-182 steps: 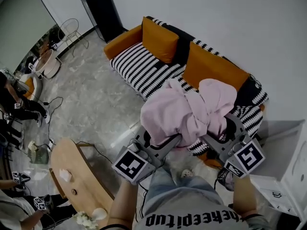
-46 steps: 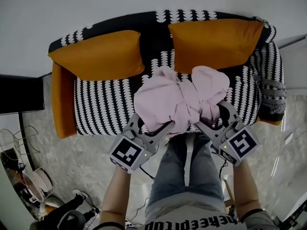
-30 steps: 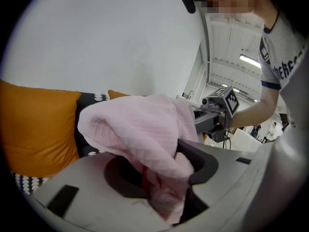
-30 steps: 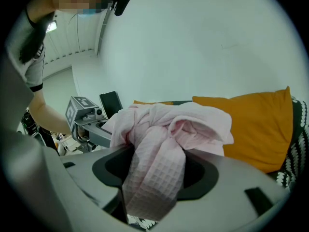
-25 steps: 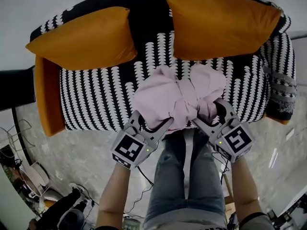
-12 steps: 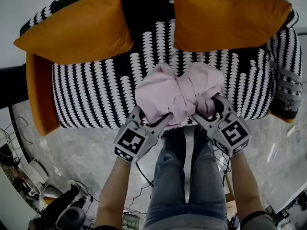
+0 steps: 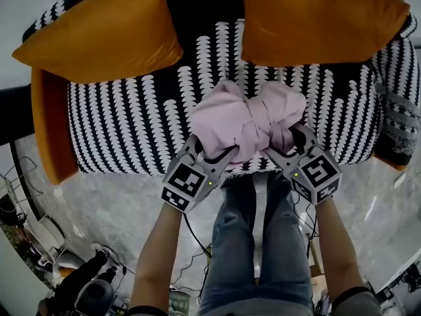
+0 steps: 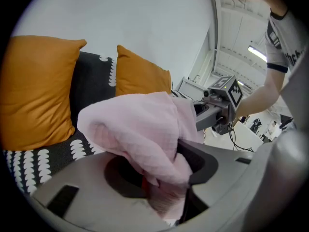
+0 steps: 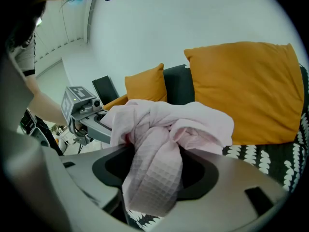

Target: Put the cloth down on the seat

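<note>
A bunched pink waffle cloth (image 7: 247, 120) hangs between both grippers, just above the front part of the black-and-white striped sofa seat (image 7: 131, 124). My left gripper (image 7: 212, 154) is shut on the cloth's left end, and the fabric (image 8: 140, 129) spills out over its jaws. My right gripper (image 7: 287, 141) is shut on the right end, where a thick fold (image 9: 161, 149) fills the wide gap between its jaws. In each gripper view the other gripper shows beyond the cloth: the right gripper (image 8: 221, 108) and the left gripper (image 9: 84, 111). Whether the cloth touches the seat is hidden.
Two orange cushions (image 7: 99, 35) (image 7: 322, 18) lean on the black backrest behind the cloth. An orange armrest (image 7: 49, 124) closes the seat's left end. The person's jeans-clad legs (image 7: 256, 242) stand against the sofa front on the grey marble floor (image 7: 118, 209), with cables nearby.
Both grippers have carried the cloth forward and down, from the seat's front edge to over the seat. The grip on the cloth looks the same.
</note>
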Action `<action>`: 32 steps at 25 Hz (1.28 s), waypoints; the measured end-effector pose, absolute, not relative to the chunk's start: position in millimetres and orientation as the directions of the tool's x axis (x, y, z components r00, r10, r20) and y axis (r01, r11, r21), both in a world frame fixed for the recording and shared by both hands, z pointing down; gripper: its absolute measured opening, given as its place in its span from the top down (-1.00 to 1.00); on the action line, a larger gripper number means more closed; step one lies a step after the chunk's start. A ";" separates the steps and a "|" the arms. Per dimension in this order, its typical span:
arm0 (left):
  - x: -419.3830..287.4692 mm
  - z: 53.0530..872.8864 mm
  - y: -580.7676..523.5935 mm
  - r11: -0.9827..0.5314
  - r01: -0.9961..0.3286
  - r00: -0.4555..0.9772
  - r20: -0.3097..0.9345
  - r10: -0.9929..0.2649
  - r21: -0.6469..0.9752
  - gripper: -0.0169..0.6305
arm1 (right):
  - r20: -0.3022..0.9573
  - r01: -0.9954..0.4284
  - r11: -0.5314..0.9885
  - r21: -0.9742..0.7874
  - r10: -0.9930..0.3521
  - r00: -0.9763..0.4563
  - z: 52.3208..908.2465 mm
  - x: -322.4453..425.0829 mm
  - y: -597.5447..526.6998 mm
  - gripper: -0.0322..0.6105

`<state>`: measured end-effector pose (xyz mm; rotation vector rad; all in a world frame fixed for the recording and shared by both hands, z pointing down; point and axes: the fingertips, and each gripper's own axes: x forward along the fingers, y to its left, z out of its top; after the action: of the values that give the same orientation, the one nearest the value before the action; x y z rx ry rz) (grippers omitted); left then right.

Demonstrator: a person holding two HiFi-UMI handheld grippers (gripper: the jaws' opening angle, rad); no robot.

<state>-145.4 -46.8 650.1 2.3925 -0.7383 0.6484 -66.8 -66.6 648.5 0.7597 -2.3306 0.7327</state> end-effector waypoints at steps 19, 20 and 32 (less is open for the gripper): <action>-150.0 731.0 -48.5 -0.668 -0.653 0.694 0.636 -0.337 0.358 0.27 | 0.699 -0.686 0.663 -0.299 -0.336 -0.631 729.9 -65.9 -67.0 0.03; -150.5 733.9 -49.4 -0.668 -0.654 0.691 0.640 -0.337 0.355 0.27 | 0.706 -0.688 0.664 -0.293 -0.336 -0.624 733.2 -65.6 -67.4 0.02; -157.3 750.4 -55.1 -0.632 -0.662 0.692 0.652 -0.310 0.402 0.26 | 0.748 -0.703 0.653 -0.282 -0.309 -0.587 747.7 -63.7 -73.7 -0.06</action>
<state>-157.3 -55.1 750.4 2.2604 -0.7412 0.7156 -63.7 -73.7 747.7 0.7807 -2.1925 0.7508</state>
